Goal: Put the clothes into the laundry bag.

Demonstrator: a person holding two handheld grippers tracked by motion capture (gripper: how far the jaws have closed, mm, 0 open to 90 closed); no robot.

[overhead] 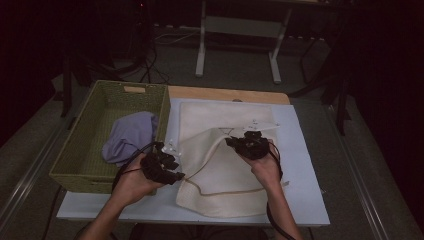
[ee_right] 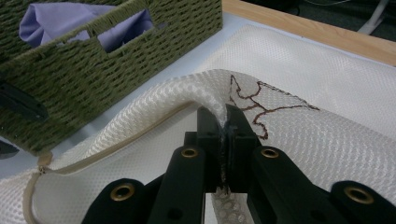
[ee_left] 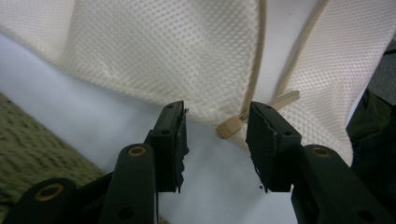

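Zipper pull (ee_left: 232,125) of the mesh bag (overhead: 227,165) lay just ahead between my spread left tool (ee_left: 215,135), near the worktop's (overhead: 305,165) front-left; my right tool (ee_right: 223,122) pinched the bag's raised edge.

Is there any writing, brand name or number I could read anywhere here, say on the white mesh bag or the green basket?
No readable text anywhere.
White mesh bag: a brown stitched outline, a drawing rather than letters.
Green basket: plain weave, no label.
Purple cloth in the basket: no print.
Left gripper and right gripper: no markings.
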